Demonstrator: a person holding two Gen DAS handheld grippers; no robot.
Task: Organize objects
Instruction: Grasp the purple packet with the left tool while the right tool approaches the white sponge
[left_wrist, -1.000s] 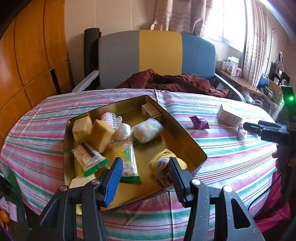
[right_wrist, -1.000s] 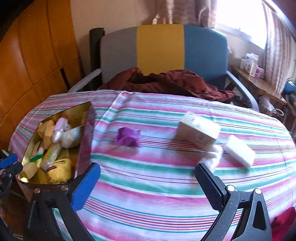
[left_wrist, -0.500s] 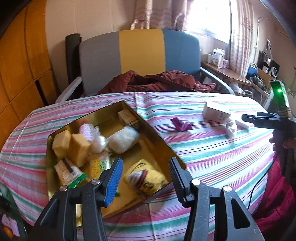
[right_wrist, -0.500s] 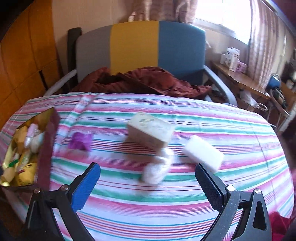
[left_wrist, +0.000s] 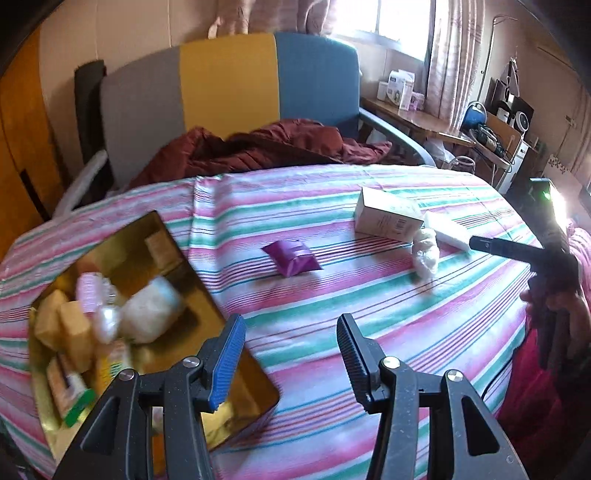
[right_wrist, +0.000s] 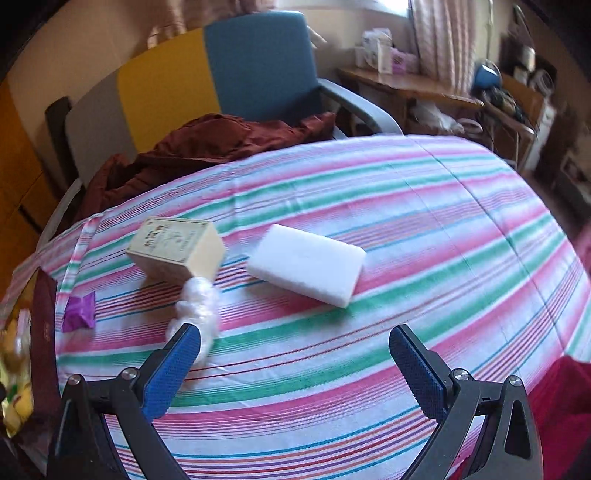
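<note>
A gold tin (left_wrist: 236, 376) with several snack packets stands at the left of the striped table. On the cloth lie a purple sachet (left_wrist: 291, 257), a cream carton (left_wrist: 388, 218), a crumpled white wrapper (left_wrist: 425, 251) and a white block (right_wrist: 306, 263). My left gripper (left_wrist: 290, 356) hovers open over the cloth just right of the tin, with nothing between its fingers. My right gripper (right_wrist: 293, 363) stands open and empty above the cloth, in front of the white block, its left finger beside the white wrapper (right_wrist: 195, 306). The carton (right_wrist: 176, 249) and sachet (right_wrist: 78, 312) lie to its left.
A padded chair (left_wrist: 229, 92) with a dark red garment (left_wrist: 266, 147) stands behind the table. A cluttered side desk (left_wrist: 424, 122) lines the window wall at right. The tin's dark outer wall (right_wrist: 44, 332) shows at the left edge of the right wrist view.
Both grippers have swung to the right across the table. The tin slid to the left in each view; the carton, wrapper and white block now sit nearer the right gripper.
</note>
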